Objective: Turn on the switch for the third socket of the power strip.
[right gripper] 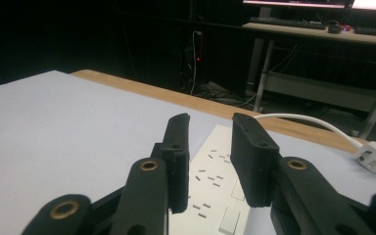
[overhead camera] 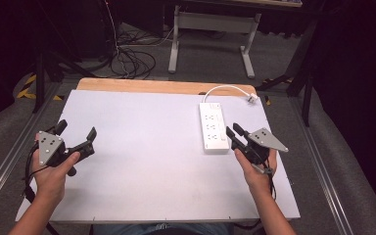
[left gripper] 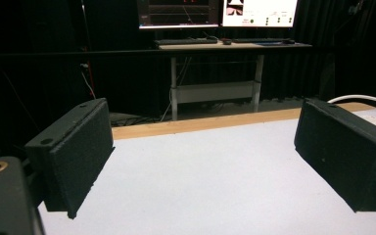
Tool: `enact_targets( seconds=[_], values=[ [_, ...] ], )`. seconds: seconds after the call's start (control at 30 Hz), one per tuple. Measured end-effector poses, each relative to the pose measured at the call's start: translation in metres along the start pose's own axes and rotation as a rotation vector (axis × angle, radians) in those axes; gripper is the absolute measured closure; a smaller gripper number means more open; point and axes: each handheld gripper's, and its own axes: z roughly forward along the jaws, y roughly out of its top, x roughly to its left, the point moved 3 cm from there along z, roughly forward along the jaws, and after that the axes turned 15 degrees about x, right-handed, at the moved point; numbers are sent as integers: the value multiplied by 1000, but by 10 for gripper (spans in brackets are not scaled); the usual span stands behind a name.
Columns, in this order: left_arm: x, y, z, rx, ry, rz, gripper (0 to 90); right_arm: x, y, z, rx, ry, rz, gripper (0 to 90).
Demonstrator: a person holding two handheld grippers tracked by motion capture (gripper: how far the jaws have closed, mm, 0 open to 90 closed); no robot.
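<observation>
- The white power strip (overhead camera: 213, 127) lies flat on the white table top (overhead camera: 142, 161), just ahead of the right gripper (overhead camera: 236, 133) and slightly to its left in the high view, with its long side running away from the person.
- In the right gripper view the strip's socket face (right gripper: 215, 181) sits directly beyond and below the two black jaws, its slots visible through the gap between them.
- The right gripper's jaws stand a little apart with nothing clamped; the pads touch neither the strip nor each other.
- The strip's white cable (overhead camera: 225, 88) curves from its far end toward the right, ending in a white plug (overhead camera: 251, 98) that rests near the far right corner of the table, well beyond the right gripper.
- In the right gripper view that plug (right gripper: 374, 155) lies to the right of the jaws, past the strip.
- The right hand (overhead camera: 257, 169) holds its gripper low over the table near the right edge.
- The left gripper (overhead camera: 76, 134) is well apart from the strip, near the table's left edge, held in the left hand (overhead camera: 54, 176).
- Its jaws are spread wide, with bare table between the pads (left gripper: 78, 152) in the left gripper view.
- A wooden strip (overhead camera: 161, 86) borders the table's far side, beyond both grippers.
</observation>
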Motion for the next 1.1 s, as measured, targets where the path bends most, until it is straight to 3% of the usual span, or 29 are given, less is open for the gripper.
enact_targets(
  seconds=[0.17, 0.2, 1.1],
  values=[
    [1, 0, 0, 0, 0, -3, 79, 1, -1, 0, -11, -6, -1, 640],
    [1, 0, 0, 0, 0, -4, 79, 1, -2, -1, -22, -15, -4, 595],
    [-1, 1, 2, -1, -8, 2, 80, 1, -10, -7, -98, -48, 15, 378]
  ],
)
